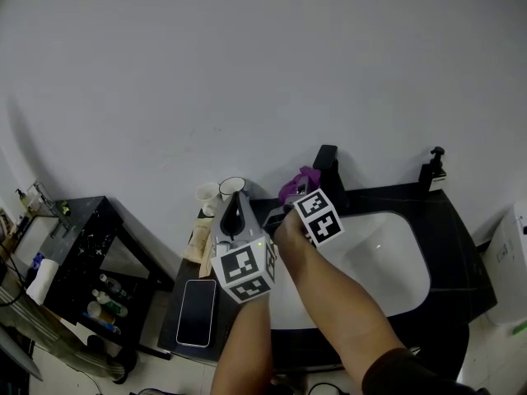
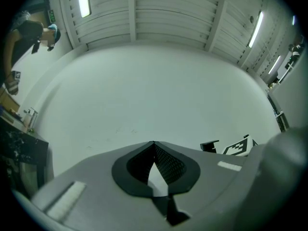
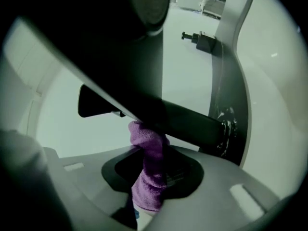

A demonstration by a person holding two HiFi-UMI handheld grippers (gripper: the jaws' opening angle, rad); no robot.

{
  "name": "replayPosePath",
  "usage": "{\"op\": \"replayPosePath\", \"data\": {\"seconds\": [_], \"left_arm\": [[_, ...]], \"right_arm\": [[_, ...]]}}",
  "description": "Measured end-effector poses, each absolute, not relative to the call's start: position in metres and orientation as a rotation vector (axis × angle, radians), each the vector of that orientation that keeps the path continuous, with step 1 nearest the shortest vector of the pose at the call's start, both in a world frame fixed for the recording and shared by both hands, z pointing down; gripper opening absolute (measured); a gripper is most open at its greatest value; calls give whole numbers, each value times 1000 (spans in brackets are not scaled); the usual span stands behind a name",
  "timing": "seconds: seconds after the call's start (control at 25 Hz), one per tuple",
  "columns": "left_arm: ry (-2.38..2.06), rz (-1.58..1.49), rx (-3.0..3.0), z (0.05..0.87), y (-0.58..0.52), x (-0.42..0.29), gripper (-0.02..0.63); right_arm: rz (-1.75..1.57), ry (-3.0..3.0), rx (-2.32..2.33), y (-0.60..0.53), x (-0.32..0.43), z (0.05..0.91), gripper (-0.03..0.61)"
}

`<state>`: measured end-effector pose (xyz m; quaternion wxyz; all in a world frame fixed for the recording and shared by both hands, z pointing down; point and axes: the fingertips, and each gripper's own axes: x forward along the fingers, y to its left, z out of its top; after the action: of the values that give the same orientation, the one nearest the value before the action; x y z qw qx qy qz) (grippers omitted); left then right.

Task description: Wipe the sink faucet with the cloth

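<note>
We've got the right hand-held gripper (image 3: 153,174) pinching the purple cloth (image 3: 147,146). The cloth's upper end is pressed against the black faucet (image 3: 192,121), on the underside of its spout as far as we can judge. The left hand-held gripper (image 2: 154,150) sits off to the left of the faucet, jaws pressed together on nothing, aimed at the bare wall (image 2: 154,90).

Now, the danger. Only a narrow fold of cloth pokes past the jaws, so if we drag along the spout with too much pressure, friction may tug the cloth out of the pinch. Then it drops into the white sink (image 1: 395,262) below the faucet. Lean in too close and the hard jaw tips, not the fabric, could meet the faucet's finish.

And watch the idle left one! Two cups (image 1: 233,186) stand just left of the faucet, and a phone (image 1: 198,312) lies further left on the counter (image 1: 457,220). A careless swing could knock them.
</note>
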<state>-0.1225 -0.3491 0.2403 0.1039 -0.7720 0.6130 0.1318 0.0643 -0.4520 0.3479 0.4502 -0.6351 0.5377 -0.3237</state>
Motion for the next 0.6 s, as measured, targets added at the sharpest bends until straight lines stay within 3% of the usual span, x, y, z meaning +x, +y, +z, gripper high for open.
{"op": "replayPosePath", "data": {"seconds": [0.6], "left_arm": [[1775, 329, -2289, 244, -350, -112, 17]], "right_arm": [[-945, 1209, -1493, -431, 63, 388, 101]]}}
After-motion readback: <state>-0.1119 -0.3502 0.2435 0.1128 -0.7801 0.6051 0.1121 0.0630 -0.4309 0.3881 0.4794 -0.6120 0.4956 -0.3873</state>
